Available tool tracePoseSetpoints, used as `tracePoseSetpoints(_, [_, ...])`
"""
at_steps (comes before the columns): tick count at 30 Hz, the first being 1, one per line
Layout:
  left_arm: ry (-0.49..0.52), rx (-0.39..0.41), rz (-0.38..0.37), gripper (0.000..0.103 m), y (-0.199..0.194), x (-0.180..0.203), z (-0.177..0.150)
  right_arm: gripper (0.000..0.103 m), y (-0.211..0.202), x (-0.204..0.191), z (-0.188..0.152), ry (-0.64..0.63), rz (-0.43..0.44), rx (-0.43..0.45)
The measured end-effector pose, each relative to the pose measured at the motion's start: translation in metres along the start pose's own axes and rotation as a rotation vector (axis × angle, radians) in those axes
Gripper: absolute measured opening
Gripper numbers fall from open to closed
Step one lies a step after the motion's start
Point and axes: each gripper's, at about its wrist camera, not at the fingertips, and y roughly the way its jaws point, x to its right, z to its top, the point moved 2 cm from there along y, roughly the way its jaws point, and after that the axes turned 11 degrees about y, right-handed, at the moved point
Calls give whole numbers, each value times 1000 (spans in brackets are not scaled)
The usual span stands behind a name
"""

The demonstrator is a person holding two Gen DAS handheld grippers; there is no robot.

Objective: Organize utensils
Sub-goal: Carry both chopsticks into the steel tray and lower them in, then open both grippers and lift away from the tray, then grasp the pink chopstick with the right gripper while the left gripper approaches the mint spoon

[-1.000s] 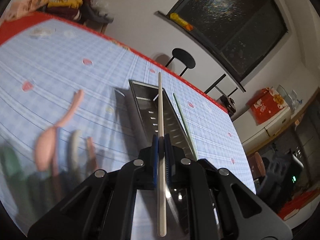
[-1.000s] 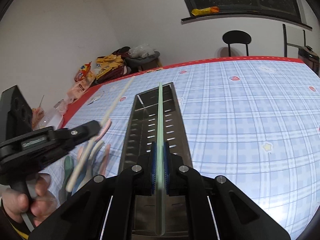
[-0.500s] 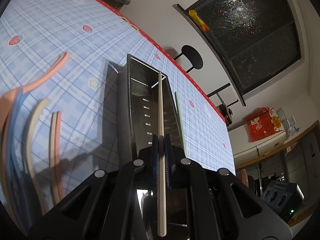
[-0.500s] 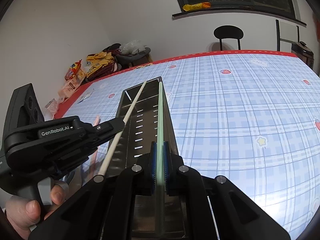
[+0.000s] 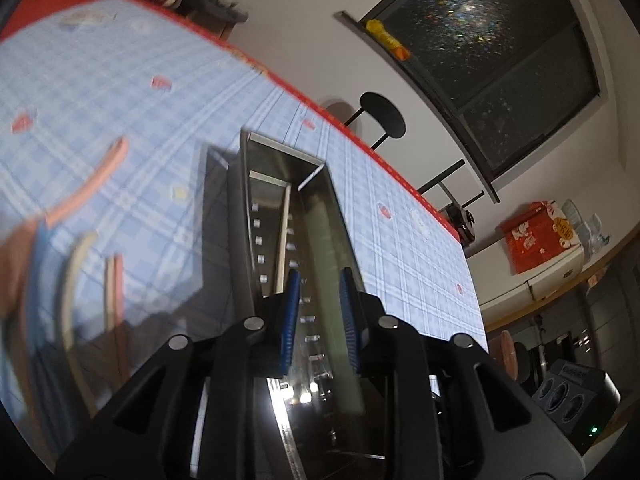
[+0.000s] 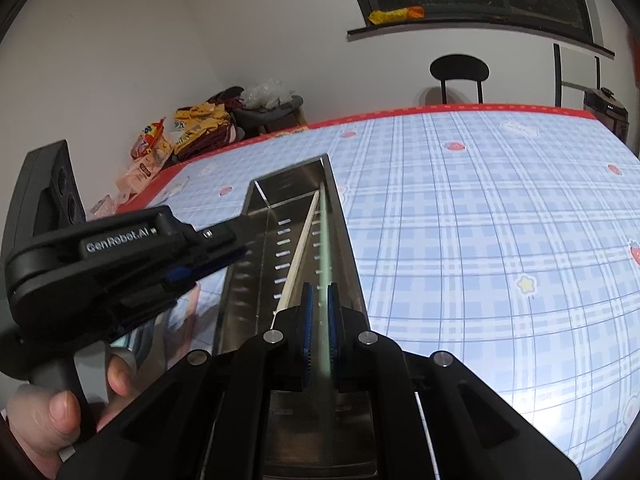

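Checked tablecloth; right fingers pinch green chopstick.

We see a cream chopstick lying lengthwise in the perforated steel tray, pointing toward 12 o'clock; a pale green chopstick, perhaps still airborne, sits at its 3 o'clock.

Both views are taken from close above the near end of the metal tray, angled downward along it toward the far wall; tray and checked tablecloth are shared.
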Motion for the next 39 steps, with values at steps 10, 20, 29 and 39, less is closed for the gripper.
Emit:
tracePoseSetpoints(10, [198,132,115,67,-75,-6,18,76,-27,-8,2,-32,-11,105])
tracePoseSetpoints(20, [399,195,289,97,-157,-35,5,97,-40,-27,-8,-63,-17,179])
tracePoseSetpoints(29, [454,211,360,97,-215,-92,-40,97,-65,-62,-53,-103,53,142])
tracePoseSetpoints(39, [570,90,257,97,-187,-138,-53,83,-59,-80,-98,-83,-22,56])
